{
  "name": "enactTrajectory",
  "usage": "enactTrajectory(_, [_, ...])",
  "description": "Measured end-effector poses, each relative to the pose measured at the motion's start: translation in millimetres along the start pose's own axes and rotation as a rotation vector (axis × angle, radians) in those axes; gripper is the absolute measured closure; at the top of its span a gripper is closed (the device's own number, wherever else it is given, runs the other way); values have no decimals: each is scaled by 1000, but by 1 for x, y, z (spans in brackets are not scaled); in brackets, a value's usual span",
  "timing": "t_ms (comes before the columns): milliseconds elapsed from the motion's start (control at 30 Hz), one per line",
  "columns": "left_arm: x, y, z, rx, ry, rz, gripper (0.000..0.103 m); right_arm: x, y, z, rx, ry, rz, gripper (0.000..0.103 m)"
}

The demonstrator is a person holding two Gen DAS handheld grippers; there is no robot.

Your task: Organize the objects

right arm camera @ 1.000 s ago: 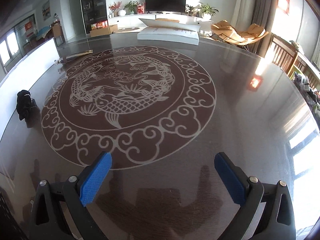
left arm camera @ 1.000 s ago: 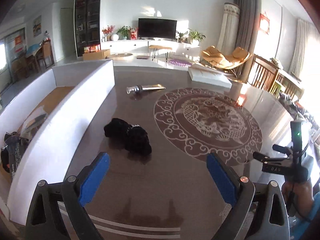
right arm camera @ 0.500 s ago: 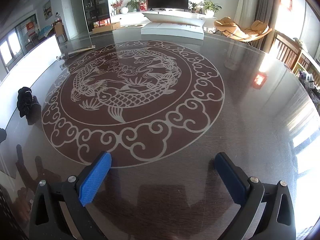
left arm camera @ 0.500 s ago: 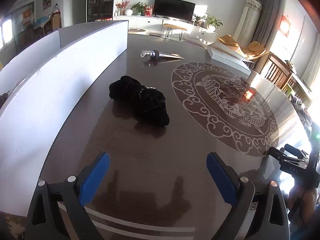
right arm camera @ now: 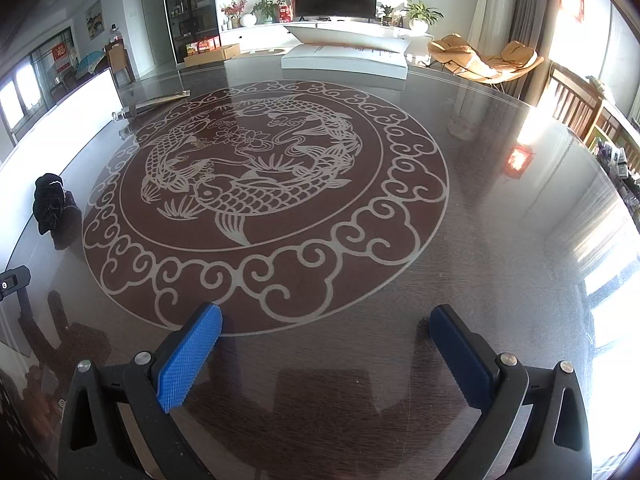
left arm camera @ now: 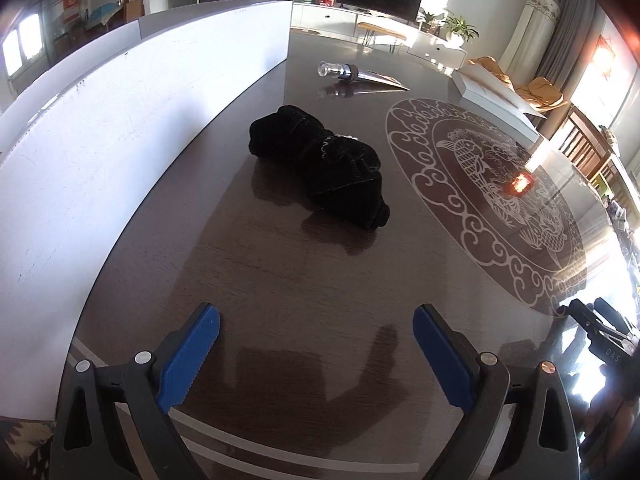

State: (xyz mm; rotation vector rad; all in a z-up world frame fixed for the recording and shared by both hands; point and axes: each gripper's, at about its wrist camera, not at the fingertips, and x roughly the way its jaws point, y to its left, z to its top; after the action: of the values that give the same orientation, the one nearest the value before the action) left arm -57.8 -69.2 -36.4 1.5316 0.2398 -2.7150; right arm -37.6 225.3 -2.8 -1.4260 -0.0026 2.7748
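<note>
While your left gripper (left arm camera: pixel 316 344) hangs low over the dark glossy wooden table (left arm camera: pixel 280 288), its blue-padded fingers (left arm camera: pixel 188 360) are spread wide with nothing between them, and the crumpled black velvet cloth bundle (left arm camera: pixel 320 168) lies dead ahead on the tabletop, clear of the pads. To the bundle's left runs the long white wall of an open box (left arm camera: pixel 100 152), close beside it but not touching as far as the view shows. Beyond the bundle, a silver squeeze tube with a clear cap (left arm camera: pixel 356 75) lies flat on the wood, near the far end of that white wall. Over on your other side, the right gripper (right arm camera: pixel 324 344) is released too, fingers apart and empty, hovering at the near rim of the pale carp-and-cloud medallion inlaid in the table (right arm camera: pixel 260 184). From there the black bundle (right arm camera: pixel 50 202) sits far off to the left, and a flat white box (right arm camera: pixel 344 60) rests at the table's far edge.
</note>
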Motion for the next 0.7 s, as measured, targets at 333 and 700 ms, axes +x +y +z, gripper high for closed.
enactTrajectory(333, [0,8,-1,-29,-4,65,4,-1,0,0,0,0,0,0])
enactTrajectory(700, [-31,33,-3,-147,-124,-63,4,2,100,27,-154,-24,246,0])
